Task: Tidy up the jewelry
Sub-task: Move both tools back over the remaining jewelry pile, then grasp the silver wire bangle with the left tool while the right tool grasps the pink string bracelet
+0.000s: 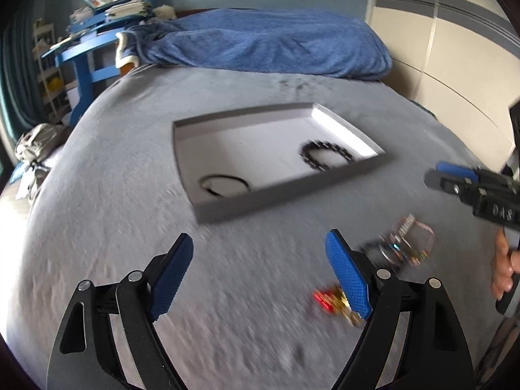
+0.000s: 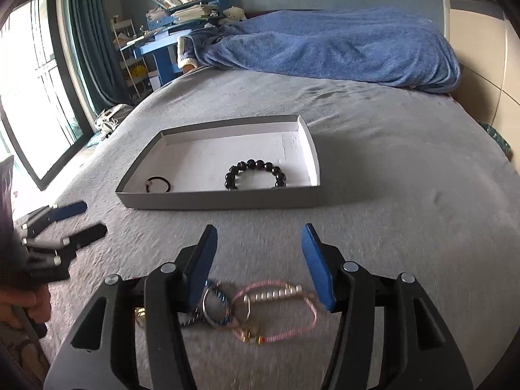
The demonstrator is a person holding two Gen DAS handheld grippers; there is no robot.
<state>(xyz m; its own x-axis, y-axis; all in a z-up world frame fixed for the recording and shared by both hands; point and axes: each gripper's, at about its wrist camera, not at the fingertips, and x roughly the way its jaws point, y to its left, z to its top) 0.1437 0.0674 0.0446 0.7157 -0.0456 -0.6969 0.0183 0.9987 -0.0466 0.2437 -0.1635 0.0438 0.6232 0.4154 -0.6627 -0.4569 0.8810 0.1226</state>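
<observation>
A shallow grey tray (image 2: 224, 201) with a white floor lies on the grey bed; it also shows in the left wrist view (image 1: 286, 191). Inside lie a black bead bracelet (image 2: 256, 172) (image 1: 325, 156) and a thin black ring band (image 2: 158, 184) (image 1: 224, 185). My right gripper (image 2: 260, 260) is open above a pile of jewelry: a pink cord bracelet (image 2: 279, 305) and a metal ring piece (image 2: 216, 305). The pile shows blurred in the left wrist view (image 1: 403, 243). My left gripper (image 1: 260, 273) is open and empty, with a red and gold piece (image 1: 331, 299) beside its right finger.
A blue blanket (image 2: 325, 45) lies across the far end of the bed. A blue desk with books (image 2: 182, 3) stands behind on the left, by a window (image 2: 29, 74). A cream wardrobe (image 1: 455, 65) is on the right.
</observation>
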